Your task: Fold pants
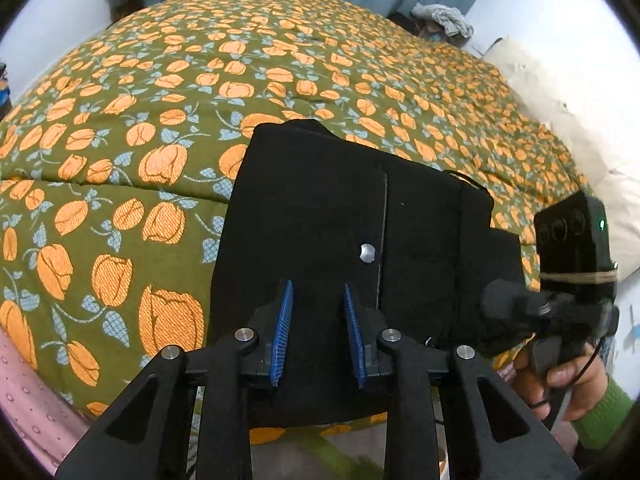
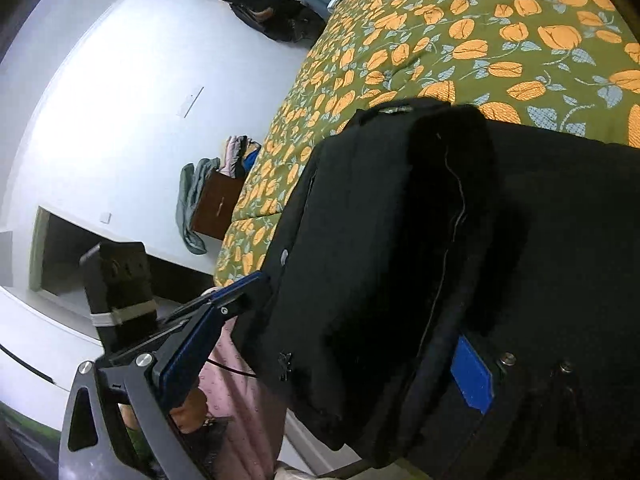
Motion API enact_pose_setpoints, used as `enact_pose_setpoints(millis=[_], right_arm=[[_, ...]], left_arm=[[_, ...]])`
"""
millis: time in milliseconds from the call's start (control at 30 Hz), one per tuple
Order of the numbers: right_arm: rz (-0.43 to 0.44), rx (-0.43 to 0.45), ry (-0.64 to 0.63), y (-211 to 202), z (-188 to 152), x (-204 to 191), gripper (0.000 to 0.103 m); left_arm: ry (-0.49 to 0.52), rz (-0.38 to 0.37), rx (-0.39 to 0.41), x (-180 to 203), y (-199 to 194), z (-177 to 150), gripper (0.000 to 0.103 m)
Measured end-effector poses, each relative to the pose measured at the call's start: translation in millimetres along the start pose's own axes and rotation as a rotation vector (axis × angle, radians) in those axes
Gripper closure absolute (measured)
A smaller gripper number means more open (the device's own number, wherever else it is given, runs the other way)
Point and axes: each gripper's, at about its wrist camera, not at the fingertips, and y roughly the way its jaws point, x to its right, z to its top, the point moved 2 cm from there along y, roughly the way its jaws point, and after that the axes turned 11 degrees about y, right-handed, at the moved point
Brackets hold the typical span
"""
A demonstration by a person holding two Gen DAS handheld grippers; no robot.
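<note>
While the black pants (image 1: 340, 208) lie folded into a thick block at the near edge of the bed (image 1: 160, 92), both tools hang over them. The pants rest on a green bedspread (image 2: 460, 52) printed with orange flowers, a silver button (image 1: 366, 252) facing up. The left gripper (image 1: 318, 320) points down at the cloth with its blue-padded jaws a narrow gap apart; from its own camera nothing appears pinched between them. The right gripper (image 2: 360, 320) stands with its jaws spread wide, the folded edge of the pants lying between them and draped over one blue pad (image 2: 472, 376), not squeezed. A hand (image 1: 576, 384) in a green sleeve (image 1: 600, 420) holds that right tool beside the pants.
</note>
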Motion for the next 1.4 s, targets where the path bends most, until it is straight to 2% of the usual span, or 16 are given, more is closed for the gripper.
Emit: enact_pose_setpoints(millis=[33, 67, 100, 167, 233, 333, 433, 667, 833, 1000, 1100, 1167, 1233, 1300, 1333, 1400], right_arm=[[-0.057, -0.012, -0.022, 6.8, 1.3, -0.3, 0.020], [-0.103, -0.029, -0.043, 11.2, -0.1, -0.6, 0.043], [-0.140, -0.038, -0.065, 14.3, -2.1, -1.4, 0.054], [-0.119, -0.031, -0.090, 12.2, -3.2, -9.5, 0.071], [-0.047, -0.010, -0.086, -0.2, 0.4, -18.7, 0.076], [0.071, 0.047, -0.027, -36.3, 6.5, -22.7, 0.078], [0.152, 0.102, 0.000, -77.2, 14.9, -23.1, 0.079], [0.147, 0.183, 0.054, -170.3, 16.3, 18.2, 0.080], [0.121, 0.245, 0.187, -211.0, 15.2, 81.1, 0.080], [0.139, 0.245, 0.286, -222.2, 6.3, 129.3, 0.080], [0.041, 0.234, 0.301, -215.8, 4.3, 153.8, 0.080], [-0.094, 0.220, 0.294, -206.9, 3.3, 168.3, 0.079], [-0.200, 0.222, 0.278, -203.4, 4.2, 171.4, 0.070], [-0.218, 0.227, 0.267, -208.1, 7.5, 166.5, 0.060], [-0.264, 0.230, 0.248, -213.4, 10.0, 161.8, 0.053], [-0.330, 0.242, 0.200, -225.3, 11.4, 152.8, 0.051]], left_arm=[[-0.001, 0.001, 0.001, -0.3, 0.2, 0.3, 0.075], [-0.002, 0.002, 0.003, -0.6, -0.2, 0.2, 0.073], [-0.004, 0.007, 0.002, -0.3, -0.8, 0.6, 0.073], [-0.010, 0.021, -0.005, 0.1, -4.2, 3.0, 0.073], [-0.045, 0.014, 0.020, -2.2, -17.5, 8.7, 0.073], [-0.085, 0.008, 0.125, -10.2, -48.7, 20.0, 0.066], [-0.080, 0.056, 0.166, -21.9, -63.5, 27.7, 0.056], [-0.150, 0.055, 0.101, -40.2, -43.6, 11.1, 0.057], [-0.082, 0.035, 0.042, -16.4, -27.1, 4.8, 0.057], [-0.012, 0.007, 0.031, 10.7, -23.0, 11.2, 0.057], [0.015, -0.010, 0.020, 23.3, -18.0, 14.3, 0.057], [0.034, -0.017, 0.009, 31.5, -14.2, 16.0, 0.057], [0.058, -0.019, 0.001, 40.3, -12.5, 17.1, 0.057], [0.100, -0.009, 0.000, 50.2, -12.8, 17.3, 0.056], [0.117, -0.003, -0.001, 53.7, -13.2, 17.2, 0.056], [0.155, 0.010, -0.005, 60.3, -12.6, 16.7, 0.055]])
